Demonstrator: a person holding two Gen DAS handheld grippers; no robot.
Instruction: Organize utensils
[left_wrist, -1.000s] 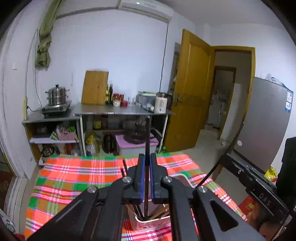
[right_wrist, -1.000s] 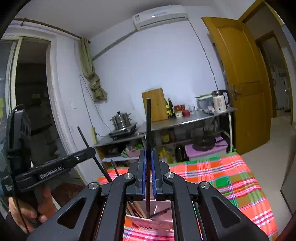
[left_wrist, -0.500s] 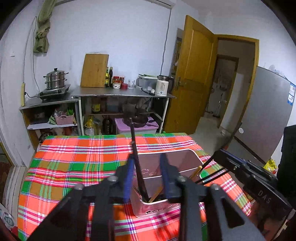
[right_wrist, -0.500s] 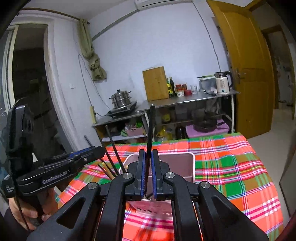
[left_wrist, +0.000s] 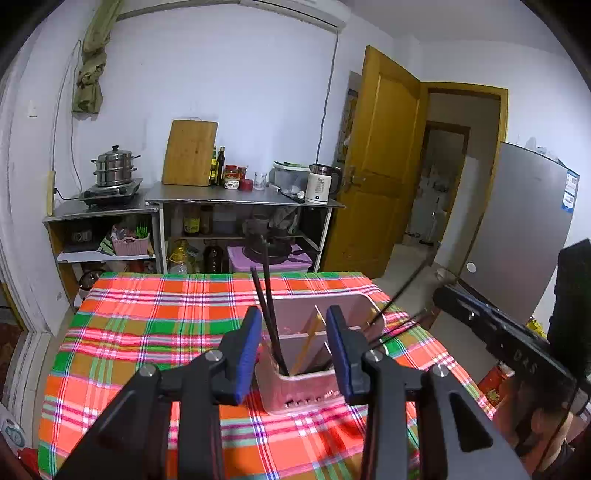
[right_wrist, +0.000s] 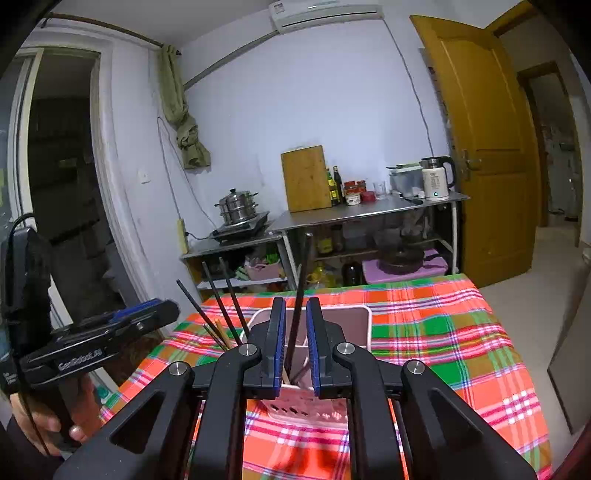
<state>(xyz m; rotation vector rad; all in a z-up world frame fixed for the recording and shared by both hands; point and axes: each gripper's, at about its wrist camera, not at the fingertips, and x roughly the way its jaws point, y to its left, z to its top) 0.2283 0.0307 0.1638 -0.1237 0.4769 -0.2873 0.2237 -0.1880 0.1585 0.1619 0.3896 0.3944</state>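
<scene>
A pink utensil holder (left_wrist: 301, 387) stands on the plaid tablecloth, also in the right wrist view (right_wrist: 360, 325). Black chopsticks (left_wrist: 267, 306) and a wooden one (left_wrist: 308, 339) stand in it. My left gripper (left_wrist: 293, 349) is open, its jaws wide on either side of the holder, touching nothing. My right gripper (right_wrist: 295, 345) is open by a narrow gap, and a black chopstick (right_wrist: 298, 291) stands loose between the jaws, its tip in the holder. More black chopsticks (right_wrist: 221, 295) lean out to the left.
The plaid-covered table (left_wrist: 147, 325) reaches to its far edge. Behind it stand a metal counter (left_wrist: 243, 199) with a kettle, jars and a cutting board, and a shelf with a steamer pot (left_wrist: 114, 166). A grey fridge (left_wrist: 517, 229) stands at right.
Both grippers opened and let go of their black chopsticks, which now stand in the holder. Both grippers have dropped lower and closer to the holder.
</scene>
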